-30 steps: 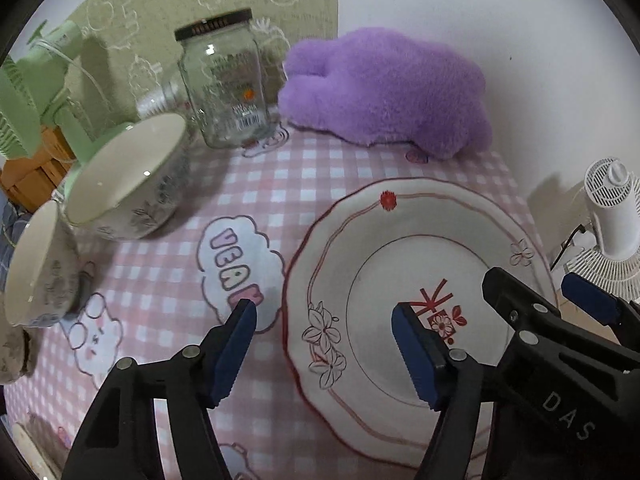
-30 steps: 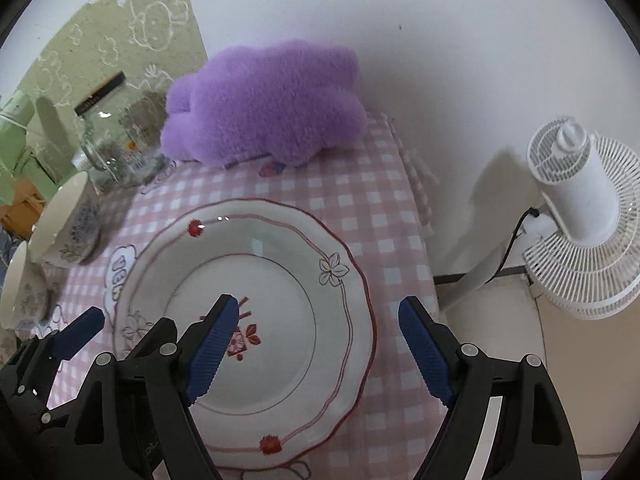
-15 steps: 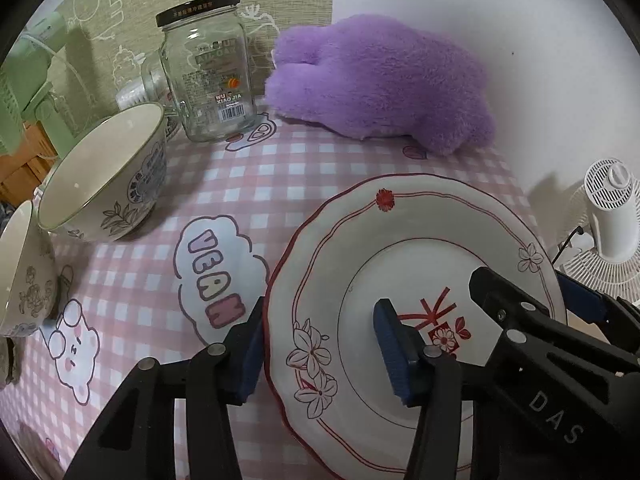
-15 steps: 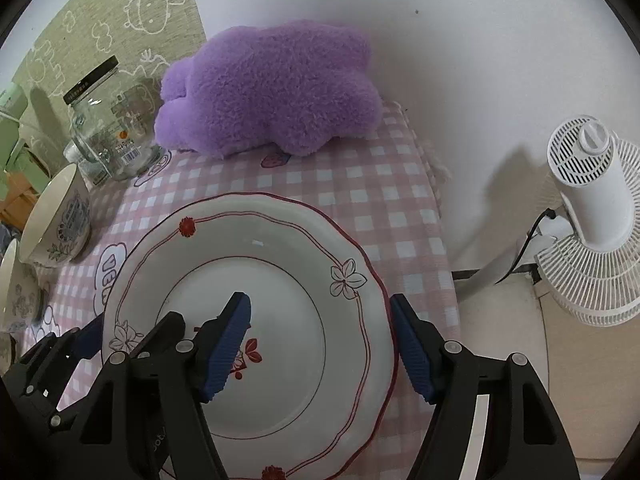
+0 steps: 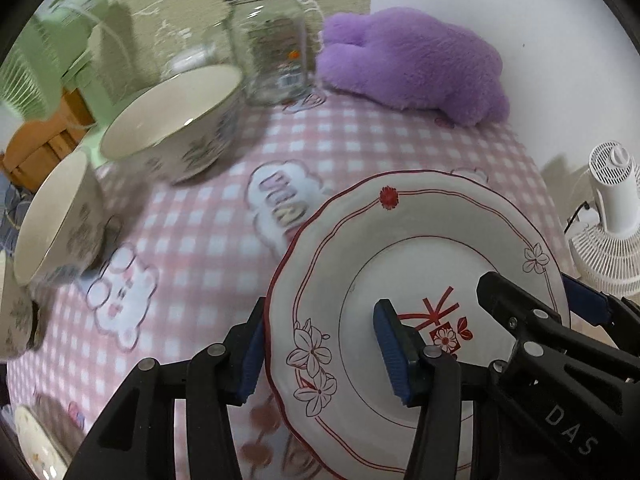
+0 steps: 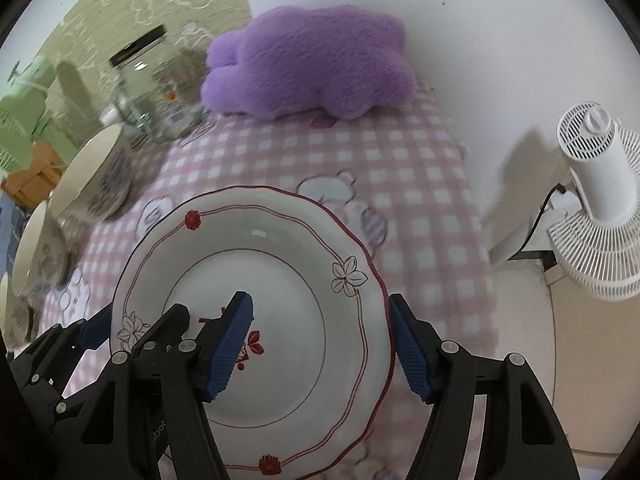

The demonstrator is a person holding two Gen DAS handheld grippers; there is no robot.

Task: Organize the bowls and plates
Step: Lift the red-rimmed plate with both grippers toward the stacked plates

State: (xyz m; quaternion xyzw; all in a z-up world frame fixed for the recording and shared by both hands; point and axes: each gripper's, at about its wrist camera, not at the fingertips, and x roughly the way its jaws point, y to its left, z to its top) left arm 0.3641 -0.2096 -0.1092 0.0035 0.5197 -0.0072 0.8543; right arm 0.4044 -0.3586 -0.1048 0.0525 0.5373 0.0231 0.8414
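Note:
A white plate (image 5: 420, 248) (image 6: 280, 264) with a red scalloped rim and flower prints hangs tilted just above the pink checked tablecloth (image 5: 224, 240). My left gripper (image 5: 320, 344) is shut on its left rim, one blue pad under the edge and one on the inner face. My right gripper (image 6: 320, 344) is shut on the right rim the same way. Each gripper also shows in the other's view: the right gripper (image 5: 552, 300) and the left gripper (image 6: 92, 328). Two floral bowls (image 5: 172, 128) (image 5: 56, 216) stand on the cloth to the left.
A glass jar (image 5: 268, 44) and a purple plush toy (image 5: 412, 64) sit at the back by the wall. A white fan (image 6: 596, 200) stands on the floor past the table's right edge. A green fan (image 5: 28, 80) is at the far left.
Both grippers' jaws narrowed onto the plate's opposite rims. The plate came up off the cloth and now moves with them, toward the bowls on the left.

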